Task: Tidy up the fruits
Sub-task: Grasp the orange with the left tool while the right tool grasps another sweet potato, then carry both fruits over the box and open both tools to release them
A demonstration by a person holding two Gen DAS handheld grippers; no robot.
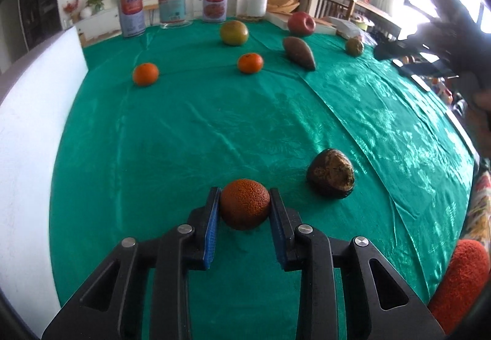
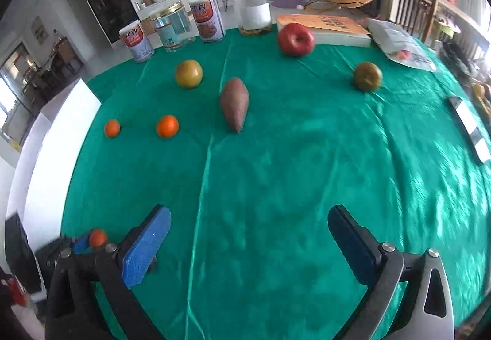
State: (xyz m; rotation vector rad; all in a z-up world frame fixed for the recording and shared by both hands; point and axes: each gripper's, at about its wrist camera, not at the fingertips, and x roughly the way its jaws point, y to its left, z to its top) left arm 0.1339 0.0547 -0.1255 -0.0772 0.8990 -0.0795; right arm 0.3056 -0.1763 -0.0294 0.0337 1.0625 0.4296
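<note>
Green cloth: a shiny, creased satin tablecloth (image 1: 190, 137) covers the whole table under me.
Left jaws: my left gripper (image 1: 244, 204) pinches a pebbly-skinned orange (image 1: 244, 204) between its blue ribbed pads (image 1: 212, 226), near the table's front edge.
Right jaws: my right gripper (image 2: 249, 245) stands wide apart with nothing between the pads, above bare cloth.
Dark fruit: a rough, brownish, blunt-topped avocado (image 1: 331, 173) lies just right of the held orange, apart from it.
Mid-table: two smooth tangerines (image 2: 167, 126) toward the left edge; a tapered, matt sweet potato (image 2: 234, 104) beside them.
Far side: a round yellow-green pear (image 2: 188, 74), a glossy red apple (image 2: 296, 39) touching a flat book (image 2: 334, 30), and a dull greenish fruit (image 2: 367, 76) toward the right edge.
Far edge: four cylindrical tins and jars (image 2: 206, 21) in a row.
</note>
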